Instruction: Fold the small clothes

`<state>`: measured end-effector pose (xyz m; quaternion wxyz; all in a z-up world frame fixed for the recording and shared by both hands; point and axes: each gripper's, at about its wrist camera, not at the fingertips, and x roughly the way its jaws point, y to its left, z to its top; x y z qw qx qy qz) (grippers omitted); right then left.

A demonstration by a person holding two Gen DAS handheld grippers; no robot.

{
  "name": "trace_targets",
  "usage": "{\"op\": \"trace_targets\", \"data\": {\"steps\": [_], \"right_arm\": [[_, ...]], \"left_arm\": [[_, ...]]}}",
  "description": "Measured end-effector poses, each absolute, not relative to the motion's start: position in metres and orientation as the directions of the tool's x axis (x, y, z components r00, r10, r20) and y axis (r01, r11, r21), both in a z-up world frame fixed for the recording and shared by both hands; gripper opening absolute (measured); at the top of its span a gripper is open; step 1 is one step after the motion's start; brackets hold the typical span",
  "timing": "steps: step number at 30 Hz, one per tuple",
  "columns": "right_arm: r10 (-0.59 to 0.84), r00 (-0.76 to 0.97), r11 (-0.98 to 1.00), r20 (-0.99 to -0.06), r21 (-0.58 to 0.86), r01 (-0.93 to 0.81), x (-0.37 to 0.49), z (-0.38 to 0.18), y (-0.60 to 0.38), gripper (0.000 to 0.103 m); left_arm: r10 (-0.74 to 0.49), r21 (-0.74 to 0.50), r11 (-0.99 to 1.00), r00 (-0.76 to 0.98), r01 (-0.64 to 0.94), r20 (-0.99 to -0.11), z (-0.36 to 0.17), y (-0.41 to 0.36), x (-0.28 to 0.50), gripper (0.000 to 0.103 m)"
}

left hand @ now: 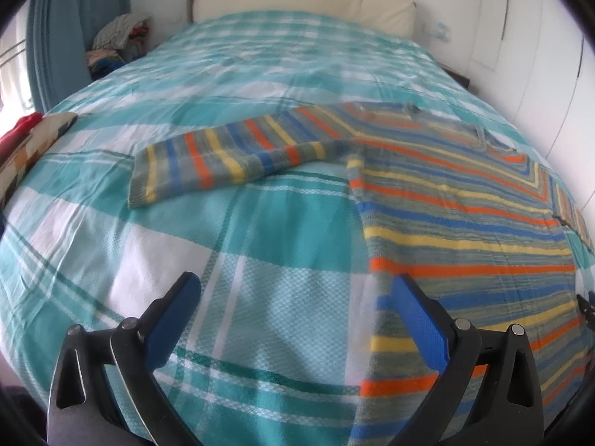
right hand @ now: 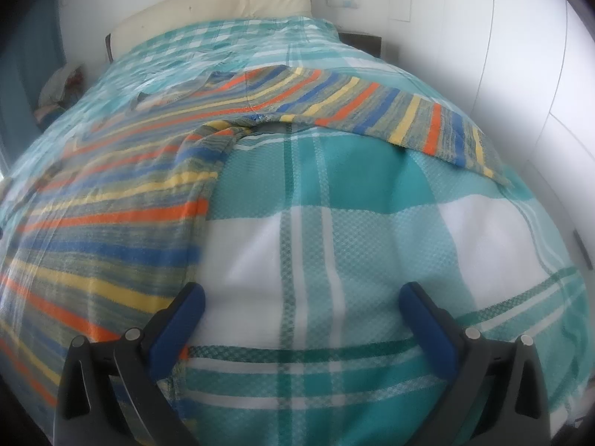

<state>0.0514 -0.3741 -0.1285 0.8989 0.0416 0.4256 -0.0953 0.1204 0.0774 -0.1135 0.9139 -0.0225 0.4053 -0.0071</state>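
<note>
A small striped sweater [left hand: 465,219], grey-green with orange, yellow and blue bands, lies spread flat on the bed. In the left wrist view its body is at the right and one sleeve [left hand: 223,160] stretches to the left. In the right wrist view the sweater body [right hand: 104,215] is at the left and the other sleeve [right hand: 390,111] stretches right. My left gripper [left hand: 293,290] is open and empty above the bedspread at the sweater's left hem edge. My right gripper [right hand: 301,297] is open and empty at the sweater's right hem edge.
The bed has a teal and white plaid bedspread [left hand: 260,260] and a cream headboard [left hand: 305,0]. A heap of clothes [left hand: 119,37] sits at the far left by a blue curtain. A patterned cushion [left hand: 33,148] lies at the left edge. White wardrobe doors [right hand: 520,55] stand on the right.
</note>
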Motion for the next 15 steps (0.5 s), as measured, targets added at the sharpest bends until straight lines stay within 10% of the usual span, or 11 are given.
{"op": "trace_targets", "data": {"steps": [15], "right_arm": [[-0.170, 0.596, 0.970, -0.785, -0.028, 0.240, 0.0534, -0.1278, -0.3722, 0.103]], "left_arm": [[0.044, 0.022, 0.999, 0.677, -0.041, -0.735, -0.1128, 0.0780, 0.1163, 0.102]]}}
